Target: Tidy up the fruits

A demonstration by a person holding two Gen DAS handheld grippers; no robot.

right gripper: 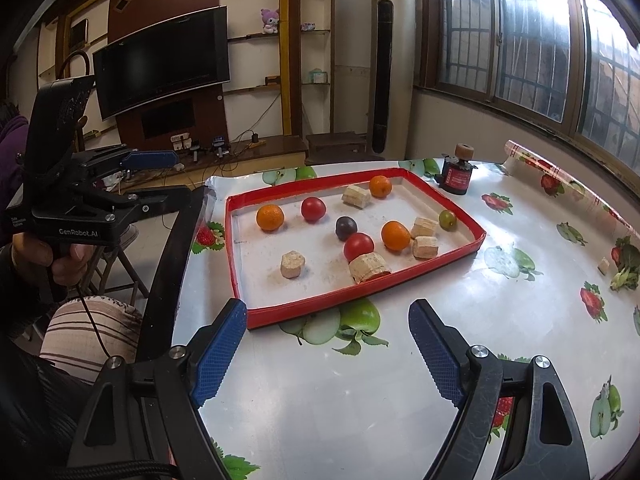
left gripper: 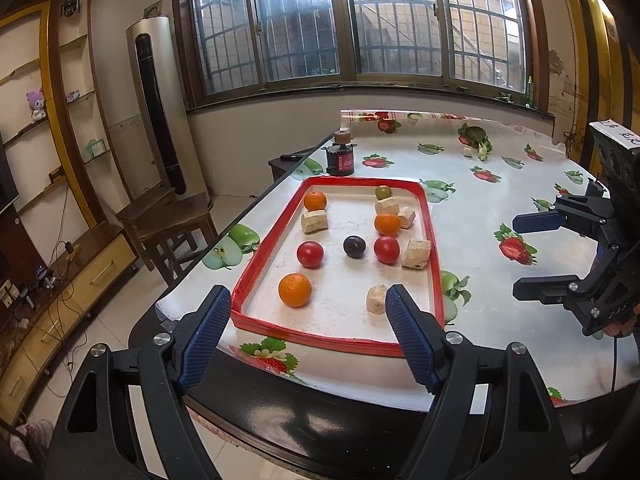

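Fruit-print tablecloth around red tray, black canister just beyond

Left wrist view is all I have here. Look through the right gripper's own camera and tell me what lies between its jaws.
Observer: Nothing is held. The right gripper has its jaws open above the tablecloth, just short of the tray's near rim.
Operator: Now report what holds the left gripper.
Observer: A hand grips the handle of the left gripper, out beyond the table's edge.
Operator: Say what stands behind it.
Observer: A dark television on the far wall.
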